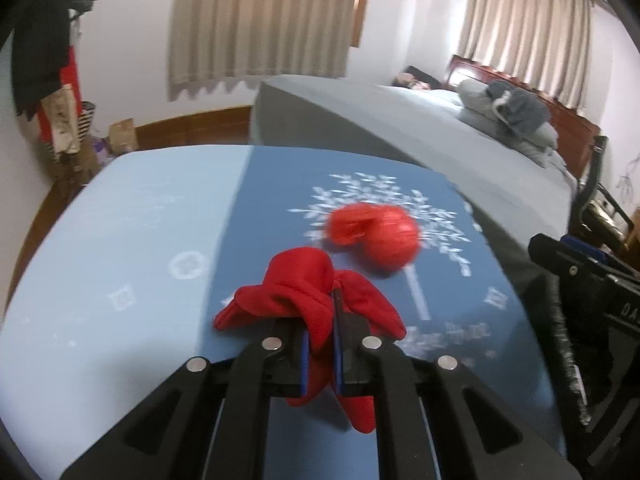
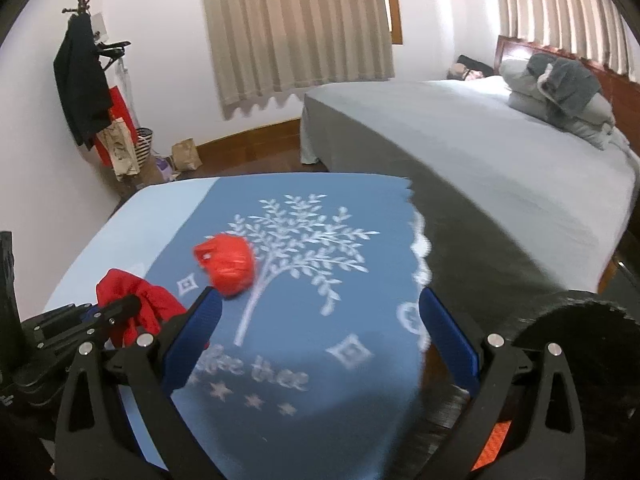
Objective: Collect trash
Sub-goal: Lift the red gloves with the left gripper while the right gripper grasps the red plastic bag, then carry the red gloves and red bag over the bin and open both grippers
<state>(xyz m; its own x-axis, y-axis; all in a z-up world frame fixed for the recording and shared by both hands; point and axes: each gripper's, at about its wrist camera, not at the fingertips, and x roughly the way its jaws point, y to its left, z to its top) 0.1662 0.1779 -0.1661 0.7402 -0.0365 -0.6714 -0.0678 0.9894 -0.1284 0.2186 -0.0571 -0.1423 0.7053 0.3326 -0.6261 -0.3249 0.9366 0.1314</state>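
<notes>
My left gripper is shut on a red cloth and holds it over a blue table cover with a white tree print. The cloth also shows in the right wrist view. A crumpled red plastic bag lies on the tree print just beyond the cloth; it shows in the right wrist view too. My right gripper is open and empty over the cover, its left finger close to the bag.
A grey bed with folded grey bedding stands to the right. A coat rack with dark clothes and bags on the floor stand at the back left. The cover's light blue part lies left.
</notes>
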